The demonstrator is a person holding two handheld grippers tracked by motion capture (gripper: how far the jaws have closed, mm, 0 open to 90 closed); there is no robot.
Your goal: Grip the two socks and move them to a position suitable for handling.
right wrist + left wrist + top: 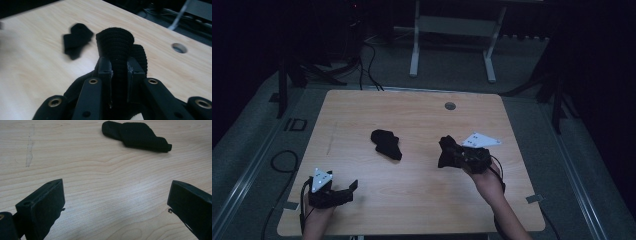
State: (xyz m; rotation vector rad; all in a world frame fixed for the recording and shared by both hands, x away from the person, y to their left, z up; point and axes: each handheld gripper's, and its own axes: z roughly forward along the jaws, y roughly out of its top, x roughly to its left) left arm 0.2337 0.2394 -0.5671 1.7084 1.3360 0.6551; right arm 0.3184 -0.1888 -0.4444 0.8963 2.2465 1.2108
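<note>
Nearest the person, the left gripper (346,192) is hovering with jaws spread wide over the wooden table (412,200), holding nothing. Farther in, the right gripper (119,72) is pinching a black sock (115,47) above the right side. Beyond, a second sock (387,144) is lying mid-table. Likely pairing: keep that pinch firm while approaching.

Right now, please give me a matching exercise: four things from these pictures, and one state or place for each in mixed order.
Things:
1. left gripper
2. right gripper
3. sock on the table
4. round hole

States or places:
A. shut on a black sock
B. near the table's far edge
C. open, holding nothing
D. lying loose near the table's middle

Pairs: 1-C, 2-A, 3-D, 4-B
</note>
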